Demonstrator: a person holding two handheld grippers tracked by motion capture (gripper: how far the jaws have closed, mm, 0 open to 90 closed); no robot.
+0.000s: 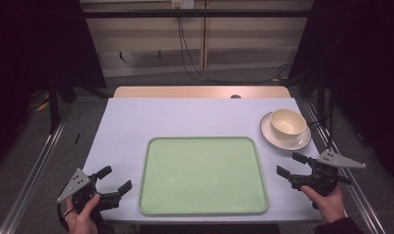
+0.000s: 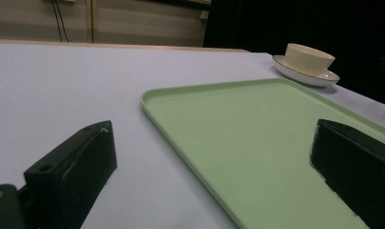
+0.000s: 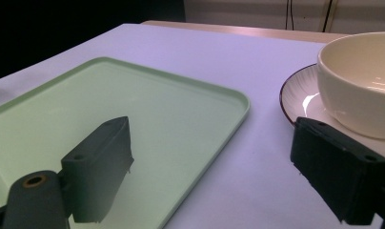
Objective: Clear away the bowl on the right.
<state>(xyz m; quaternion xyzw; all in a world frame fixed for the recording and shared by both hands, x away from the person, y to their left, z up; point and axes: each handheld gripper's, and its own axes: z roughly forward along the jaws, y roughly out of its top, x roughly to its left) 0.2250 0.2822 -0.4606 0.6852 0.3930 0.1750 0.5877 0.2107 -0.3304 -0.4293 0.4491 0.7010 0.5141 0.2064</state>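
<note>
Tray: pale green tray point(image 1: 203, 175) lies flat at the middle of the table's point(image 1: 136, 122) near edge, bare inside, between the two sets of jaws.
Bowl: cream bowl point(image 1: 288, 121) sits on a white saucer point(image 1: 273, 139) near the table's right edge, beyond the tray's far right corner.
Left gripper point(image 1: 113, 179): at the near left corner, jaws wide apart, holding nothing, just beside the tray's left rim.
Right gripper point(image 1: 291, 164): near the right edge, jaws wide apart, empty, between tray and saucer.
</note>
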